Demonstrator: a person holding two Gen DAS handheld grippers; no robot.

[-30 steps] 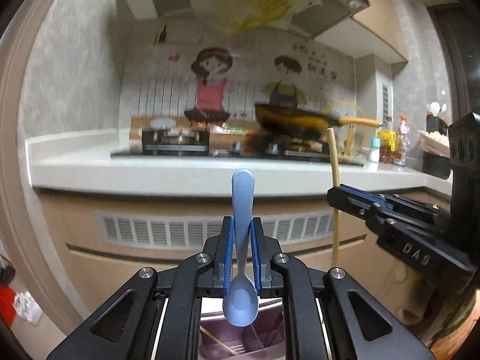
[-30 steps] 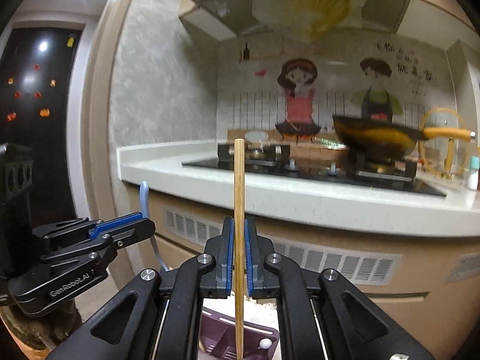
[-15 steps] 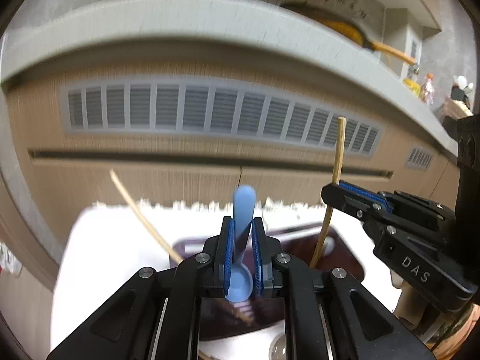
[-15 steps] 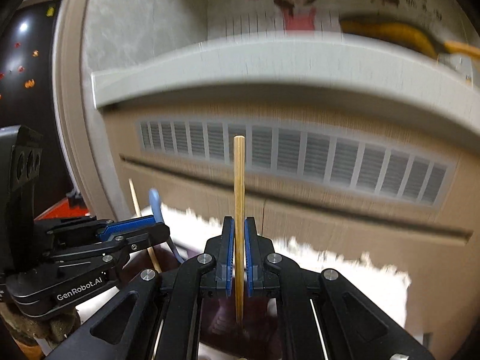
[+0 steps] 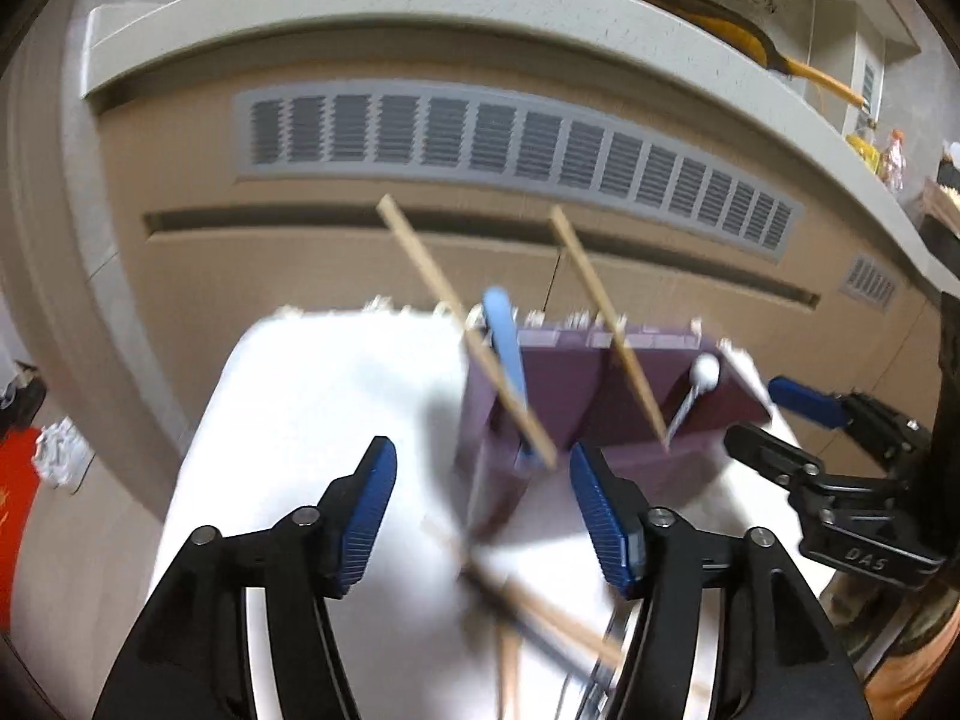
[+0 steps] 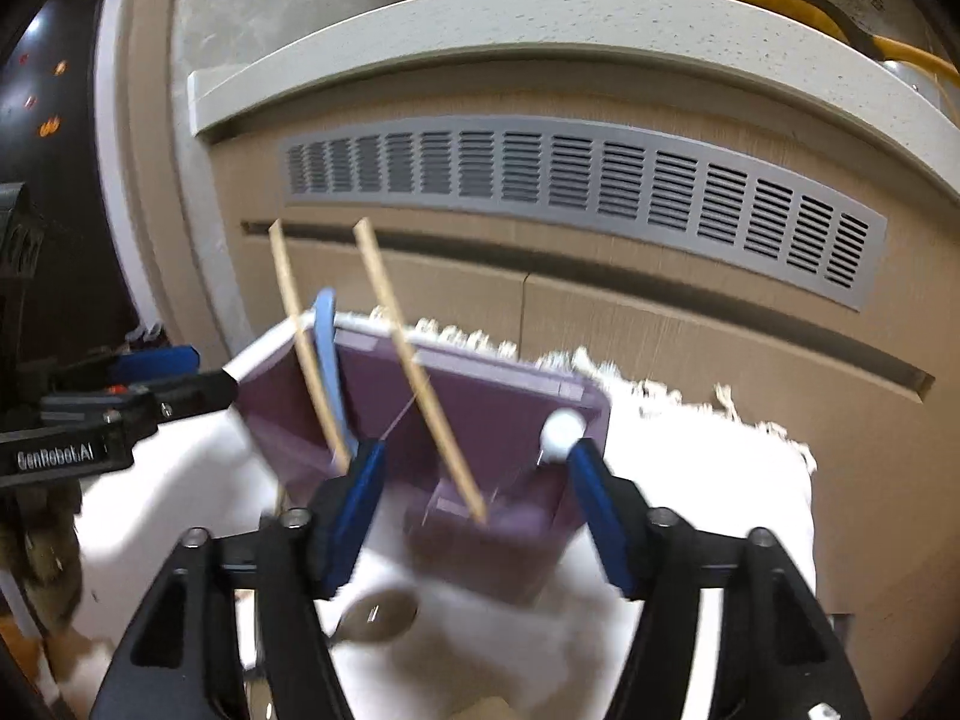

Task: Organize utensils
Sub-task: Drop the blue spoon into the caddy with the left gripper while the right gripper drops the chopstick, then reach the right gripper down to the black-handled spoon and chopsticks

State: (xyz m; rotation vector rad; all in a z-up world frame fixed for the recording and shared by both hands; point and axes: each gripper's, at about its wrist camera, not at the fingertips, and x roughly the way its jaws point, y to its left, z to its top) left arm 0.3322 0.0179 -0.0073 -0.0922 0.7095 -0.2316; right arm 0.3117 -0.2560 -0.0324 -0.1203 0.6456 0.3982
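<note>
Two wooden chopsticks, one blue spoon and one white-knobbed utensil are seen standing in one purple holder; one metal spoon is seen lying on the desk.

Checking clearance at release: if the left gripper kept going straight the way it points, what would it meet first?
Probably the purple utensil holder: the opening left gripper points at its near left compartment, where a blue spoon and chopstick lean. Blur hides depth.
</note>
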